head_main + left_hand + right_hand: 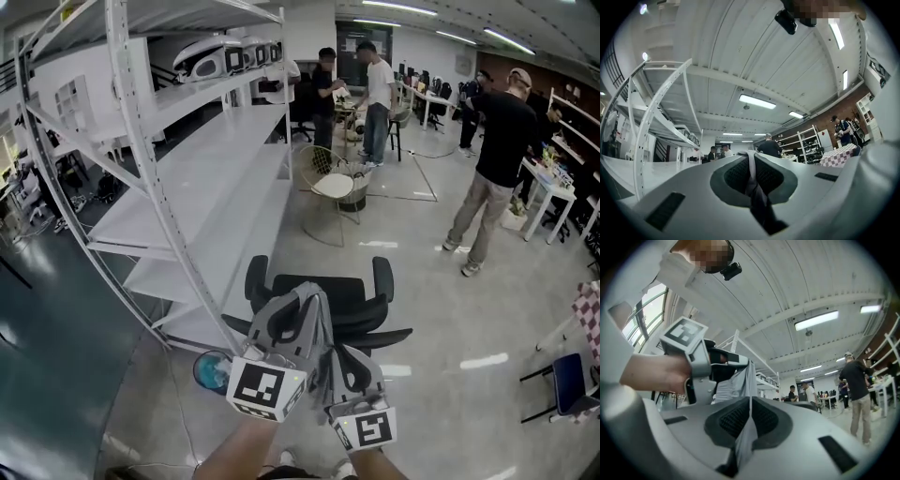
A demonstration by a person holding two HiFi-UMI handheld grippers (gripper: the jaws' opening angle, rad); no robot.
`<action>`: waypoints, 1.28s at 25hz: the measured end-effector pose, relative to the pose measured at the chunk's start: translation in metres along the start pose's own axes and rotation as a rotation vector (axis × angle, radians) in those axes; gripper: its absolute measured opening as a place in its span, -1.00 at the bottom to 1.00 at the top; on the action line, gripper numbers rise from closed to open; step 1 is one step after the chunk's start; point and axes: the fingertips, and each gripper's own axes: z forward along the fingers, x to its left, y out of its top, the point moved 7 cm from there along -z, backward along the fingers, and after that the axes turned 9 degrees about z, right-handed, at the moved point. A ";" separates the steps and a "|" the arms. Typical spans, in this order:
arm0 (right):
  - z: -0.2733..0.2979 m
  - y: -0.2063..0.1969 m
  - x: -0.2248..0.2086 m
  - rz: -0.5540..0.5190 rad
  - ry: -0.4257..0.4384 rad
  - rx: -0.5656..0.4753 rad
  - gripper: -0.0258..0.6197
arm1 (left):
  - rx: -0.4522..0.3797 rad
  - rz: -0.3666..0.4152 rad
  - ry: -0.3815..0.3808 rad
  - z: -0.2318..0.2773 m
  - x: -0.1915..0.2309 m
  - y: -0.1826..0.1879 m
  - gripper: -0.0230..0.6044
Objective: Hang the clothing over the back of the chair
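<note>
Left gripper view: the left hand-held gripper [751,157] is closed tightly on a fold of the grey clothing [753,188].
Right gripper view: the right hand-held gripper [750,401] pinches another edge of the clothing.
Head view: both hold the clothing up, over the black office chair [352,295] beside the white shelves [202,187].

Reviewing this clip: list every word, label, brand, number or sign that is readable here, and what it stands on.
No text is readable in any view.
Left marker cube and right marker cube: black-and-white square patterns only, no letters.
Pale sheets on the far dark door: too small to read.
</note>
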 end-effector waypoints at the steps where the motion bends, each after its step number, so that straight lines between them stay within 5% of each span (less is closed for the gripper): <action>1: 0.000 0.001 -0.001 0.003 -0.001 -0.004 -0.87 | -0.002 0.010 0.005 0.009 0.003 0.002 -0.87; 14: -0.001 0.007 -0.009 -0.015 -0.031 -0.021 -0.87 | 0.100 0.118 -0.013 0.097 0.029 -0.003 -0.87; 21: 0.008 0.009 -0.006 -0.022 -0.030 -0.016 -0.87 | 0.305 0.052 -0.098 0.124 0.043 -0.028 -0.86; 23: 0.012 0.009 -0.004 -0.022 -0.026 -0.016 -0.87 | 0.319 0.035 -0.112 0.126 0.047 -0.029 -0.79; 27: 0.019 0.004 0.000 -0.019 -0.023 -0.015 -0.87 | 0.403 0.025 -0.177 0.132 0.058 -0.036 -0.33; 32: 0.018 0.006 0.000 -0.014 -0.012 -0.014 -0.87 | 0.373 0.110 -0.124 0.123 0.065 -0.029 -0.33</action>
